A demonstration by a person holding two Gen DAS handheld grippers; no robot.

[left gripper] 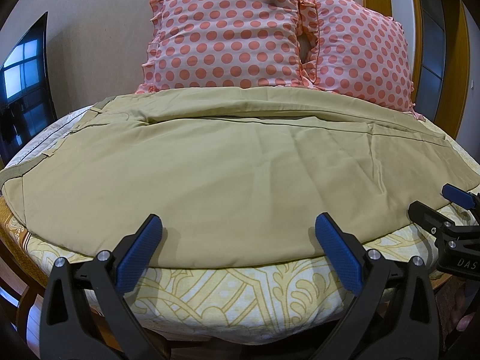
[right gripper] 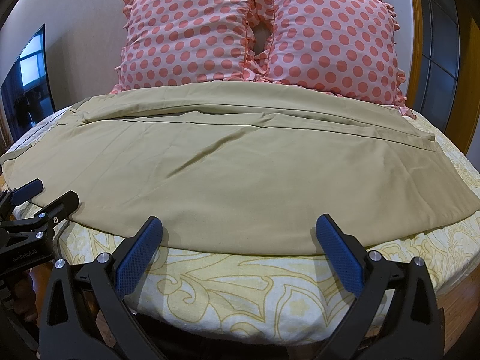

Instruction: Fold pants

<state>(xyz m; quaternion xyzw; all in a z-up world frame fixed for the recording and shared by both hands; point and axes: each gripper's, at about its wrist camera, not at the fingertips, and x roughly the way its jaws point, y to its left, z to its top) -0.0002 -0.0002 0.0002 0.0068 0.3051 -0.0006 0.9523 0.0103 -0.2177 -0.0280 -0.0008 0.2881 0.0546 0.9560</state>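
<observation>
Khaki pants (left gripper: 228, 168) lie spread flat across the bed, one leg folded over the other, waistband at the left, cuffs at the right; they also show in the right wrist view (right gripper: 240, 174). My left gripper (left gripper: 238, 228) is open and empty, its blue pads just over the pants' near edge. My right gripper (right gripper: 240, 228) is open and empty, at the same near edge further right. The right gripper shows at the right edge of the left wrist view (left gripper: 444, 207). The left gripper shows at the left edge of the right wrist view (right gripper: 45, 195).
The bed has a cream sheet with a yellow pattern (left gripper: 240, 294), its front edge just below the grippers. Two pink polka-dot pillows (left gripper: 228, 33) (right gripper: 330, 36) lean against the wall behind the pants. A dark TV screen (left gripper: 24, 90) stands left. A wooden door frame (right gripper: 420, 45) is right.
</observation>
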